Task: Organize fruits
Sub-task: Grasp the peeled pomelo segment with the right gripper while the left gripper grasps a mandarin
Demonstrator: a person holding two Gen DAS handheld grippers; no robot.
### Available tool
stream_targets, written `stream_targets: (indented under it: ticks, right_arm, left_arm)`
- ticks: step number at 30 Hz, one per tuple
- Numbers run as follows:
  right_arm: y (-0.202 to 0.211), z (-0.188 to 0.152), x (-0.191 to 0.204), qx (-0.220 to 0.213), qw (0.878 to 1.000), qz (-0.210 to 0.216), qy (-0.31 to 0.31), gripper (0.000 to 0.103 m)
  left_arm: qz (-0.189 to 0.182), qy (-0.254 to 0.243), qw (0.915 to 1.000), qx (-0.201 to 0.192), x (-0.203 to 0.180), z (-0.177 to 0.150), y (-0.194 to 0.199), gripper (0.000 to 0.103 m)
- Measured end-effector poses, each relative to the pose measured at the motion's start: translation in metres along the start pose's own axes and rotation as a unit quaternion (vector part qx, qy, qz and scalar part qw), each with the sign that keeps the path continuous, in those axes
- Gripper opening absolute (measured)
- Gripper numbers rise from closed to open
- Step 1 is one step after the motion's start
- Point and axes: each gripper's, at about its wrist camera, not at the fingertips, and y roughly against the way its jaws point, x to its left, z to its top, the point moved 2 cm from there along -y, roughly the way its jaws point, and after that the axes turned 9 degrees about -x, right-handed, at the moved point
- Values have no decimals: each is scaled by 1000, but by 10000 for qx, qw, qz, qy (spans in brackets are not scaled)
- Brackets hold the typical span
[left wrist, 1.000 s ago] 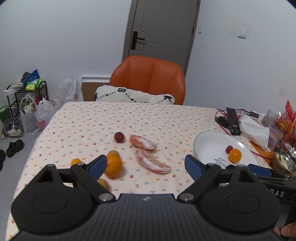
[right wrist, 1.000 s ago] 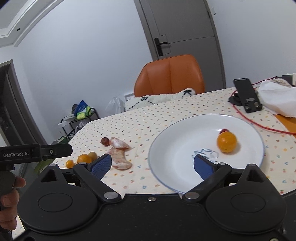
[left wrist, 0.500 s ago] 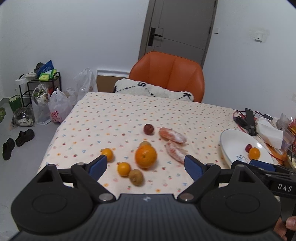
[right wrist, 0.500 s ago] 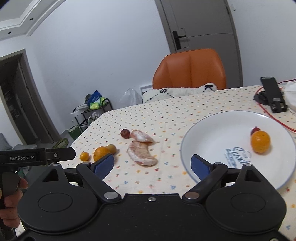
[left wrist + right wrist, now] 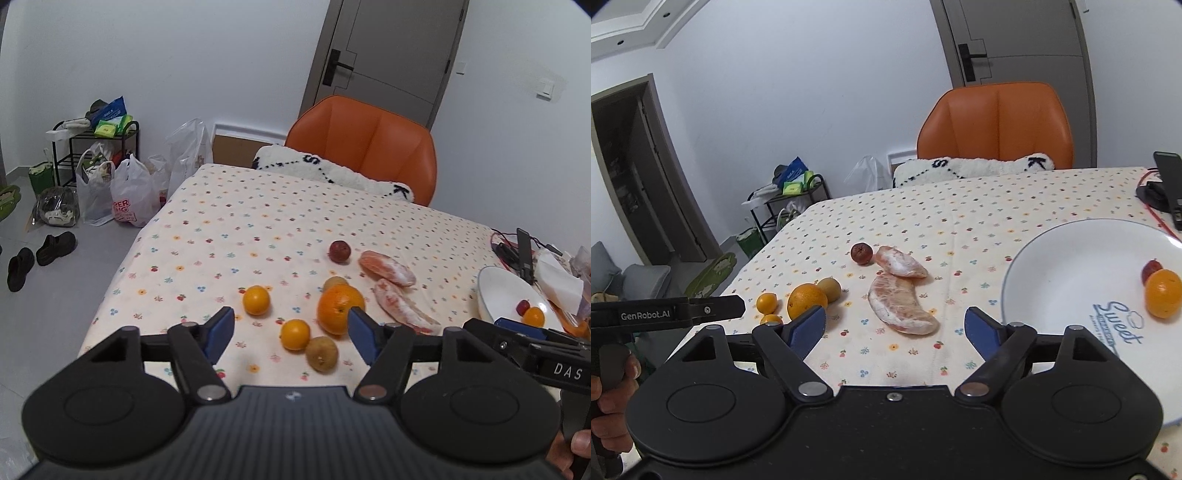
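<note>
Left wrist view: lower the spread, empty left gripper (image 5: pixel 291 330) squarely over the small orange (image 5: pixel 294 334), clear of its neighbours.

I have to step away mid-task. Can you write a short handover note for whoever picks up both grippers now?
Left gripper: open, empty, above the loose fruit.
Right gripper: open, empty, near the plate.
Done: one small orange and a dark red fruit on the plate.
Left on the tablecloth: big orange, two small oranges, two brown fruits, a red fruit, two peeled segments.
</note>
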Motion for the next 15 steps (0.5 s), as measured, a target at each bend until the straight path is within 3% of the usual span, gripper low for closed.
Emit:
stream_targets:
  ticks: [7,15]
  right_arm:
    - [-19,-3,2,166,9998,16,71,75]
    - [-43,-3,5,339,9992,57,222,70]
  left_arm:
    - [-49,38,9998,190,4,-7,-19,54]
    - [-134,83,9991,386,6,-12,-40,32]
